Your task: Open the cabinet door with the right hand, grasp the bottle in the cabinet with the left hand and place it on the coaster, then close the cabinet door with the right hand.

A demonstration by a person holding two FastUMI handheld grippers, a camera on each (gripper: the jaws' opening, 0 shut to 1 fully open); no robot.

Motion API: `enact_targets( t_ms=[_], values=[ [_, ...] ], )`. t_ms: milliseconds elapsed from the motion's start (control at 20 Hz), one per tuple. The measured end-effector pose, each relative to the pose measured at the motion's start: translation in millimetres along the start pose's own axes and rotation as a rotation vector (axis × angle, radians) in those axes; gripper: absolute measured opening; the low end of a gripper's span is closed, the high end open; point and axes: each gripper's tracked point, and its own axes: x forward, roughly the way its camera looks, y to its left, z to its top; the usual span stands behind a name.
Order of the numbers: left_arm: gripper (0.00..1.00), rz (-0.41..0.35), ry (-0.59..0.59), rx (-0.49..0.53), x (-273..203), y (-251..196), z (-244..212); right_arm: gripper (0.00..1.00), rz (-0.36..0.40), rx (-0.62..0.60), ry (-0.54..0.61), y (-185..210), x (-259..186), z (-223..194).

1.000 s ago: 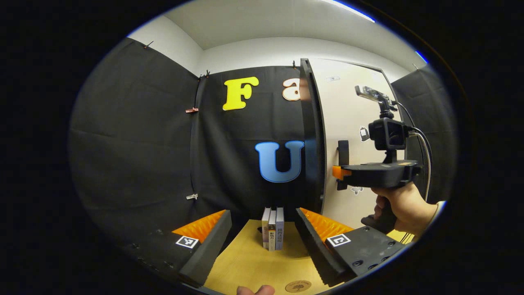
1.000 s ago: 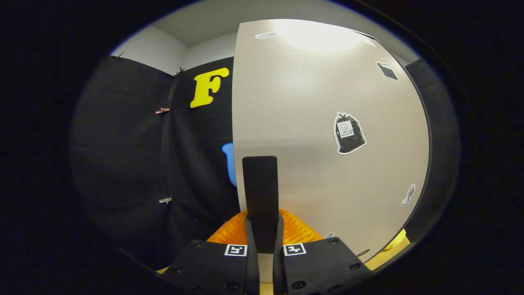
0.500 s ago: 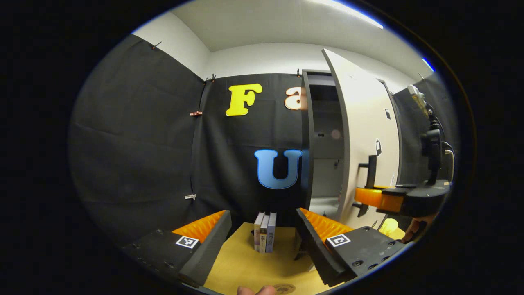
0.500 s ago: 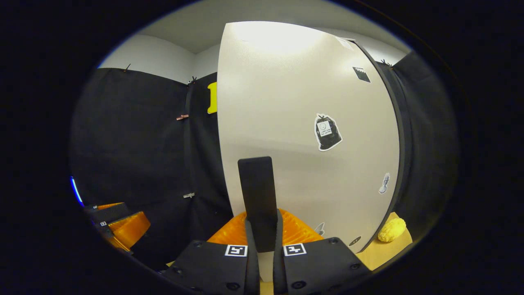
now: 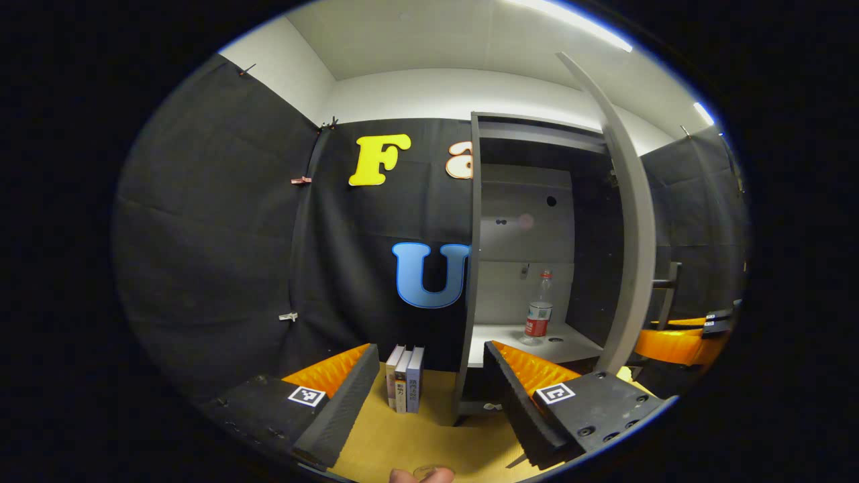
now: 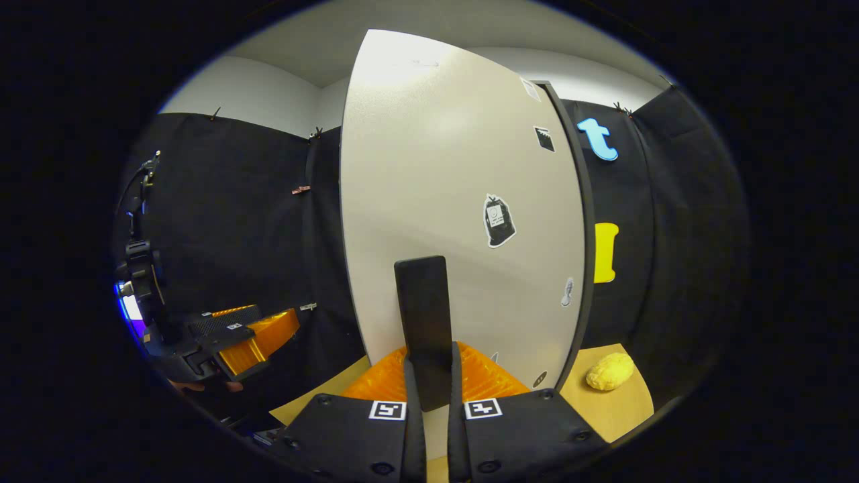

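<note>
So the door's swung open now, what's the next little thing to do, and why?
Probably reach the open left gripper forward into the cabinet toward the bottle. The cabinet door stands wide, the bottle stands upright on the shelf, and the right gripper is shut on the door handle.

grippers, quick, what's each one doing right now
Left gripper: open, holding nothing, pointed toward the cabinet with the bottle inside.
Right gripper: closed on the door handle, holding the cabinet door open.
</note>
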Motion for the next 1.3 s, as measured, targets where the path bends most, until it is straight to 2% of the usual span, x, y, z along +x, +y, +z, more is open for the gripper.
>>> enact_targets(
  t_ms=[450,850,1100,1300],
  values=[
    [0.96,-0.112,-0.024,0.006,20,-52,8,0.16,-0.168,-0.041,-0.044,-44,-14,5],
    [0.98,-0.207,-0.030,0.008,32,-99,10,0.15,-0.252,-0.069,-0.063,-71,-26,12],
    [0.98,-0.242,-0.038,0.019,39,-119,14,0.15,-0.288,-0.040,-0.071,-78,-33,13],
    [0.99,-0.262,-0.038,0.024,45,-132,16,0.12,-0.351,-0.042,-0.087,-93,-37,17]
  ],
)
